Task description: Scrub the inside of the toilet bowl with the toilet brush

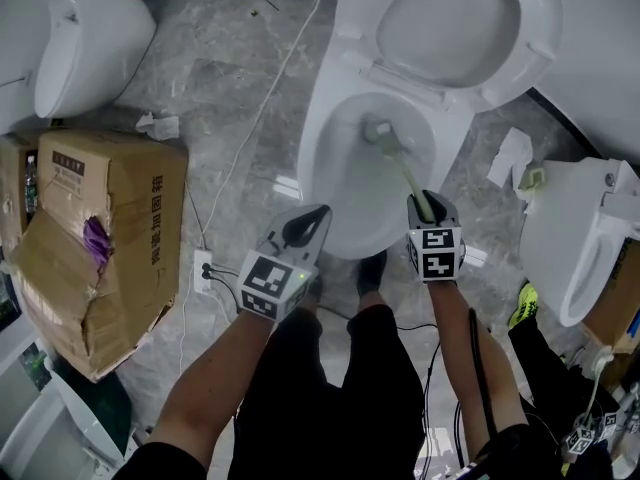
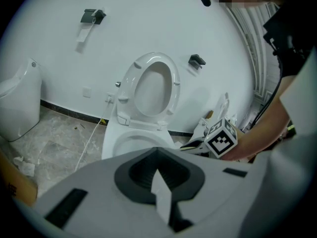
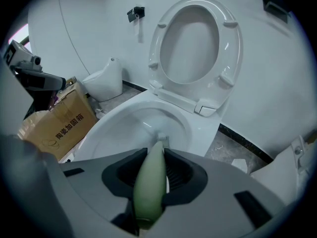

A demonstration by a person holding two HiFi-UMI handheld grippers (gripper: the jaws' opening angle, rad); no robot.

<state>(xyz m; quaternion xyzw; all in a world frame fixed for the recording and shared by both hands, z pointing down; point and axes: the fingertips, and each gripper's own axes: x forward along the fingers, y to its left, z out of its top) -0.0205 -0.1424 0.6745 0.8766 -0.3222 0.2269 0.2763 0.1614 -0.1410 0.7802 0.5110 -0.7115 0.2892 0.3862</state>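
Far left: a white glazed fixture, and nearer, a torn brown cardboard box with its flaps caved in. They sit on a grey marbled floor. A thin white cable runs across the floor.

Left gripper: tongs pressed together with nothing between them. It hangs just near-left of the bowl's near rim and points far, toward the toilet.

Bowl: smooth glossy white ceramic, oval. The seat and lid are tipped up against the far wall.

Brush: it is inside the bowl. Its long axis runs from the near right, at the right gripper, down and far-left. The head points away from the person and sits low at the bowl's far inner side (contact with the ceramic can't be told). The handle is pale green smooth plastic, rounded and tapering toward the head. The head is a short greyish bristle clump.

Right gripper: tongs clamped on the brush handle. In the right gripper view the handle sits between the dark ribbed pads.

Far right: another white ceramic fixture, with crumpled paper on the floor beside it.
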